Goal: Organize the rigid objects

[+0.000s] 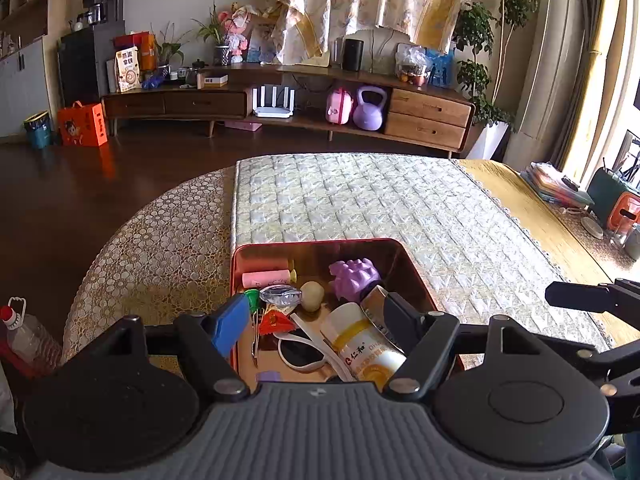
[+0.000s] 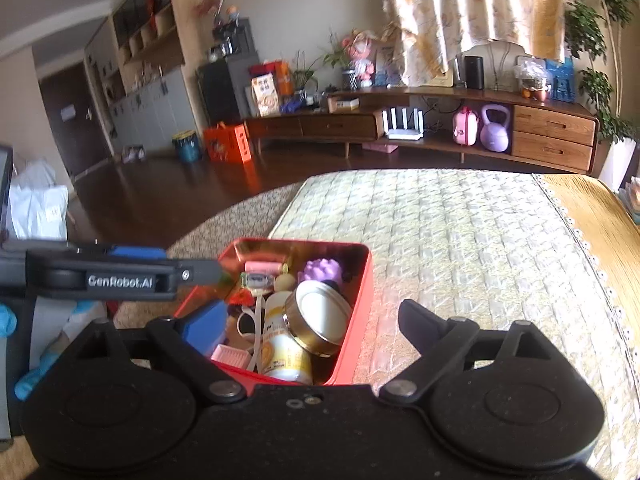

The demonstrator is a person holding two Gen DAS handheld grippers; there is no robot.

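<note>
A red rectangular metal tin [image 1: 240, 264] with a gold mirror-like lining is set at the near edge of the quilted pale-green table mat [image 1: 360, 200], evidently as the collection point: the rigid items are all gathered inside it. Inside the tin are seen a pink cylindrical tube [image 1: 265, 279] at the far side, a purple knobbly plastic toy [image 1: 354, 279] beside the far right wall, a small cream rounded piece [image 1: 312, 295] mid-tin, a white-and-yellow pill bottle [image 1: 366, 346] lying on its side at the near end, a round silver-gold metal can [image 2: 320, 316] leaned on the bottle against the right wall, and white-framed sunglasses [image 1: 302, 354] at the near left. No loose items are seen on the mat beyond the tin, so the sort is judged nearly or fully done. The left gripper [image 1: 316, 320] is held above the near end of the tin, jaws well apart, nothing gripped; the bottle and sunglasses lie below and between its fingers, no pad contact seen. The right gripper [image 2: 308, 320] is held over the tin's near right corner, jaws spread very wide, empty; the can and bottle sit below the gap, with the right finger [image 2: 422, 320] outside the tin over the mat.
</note>
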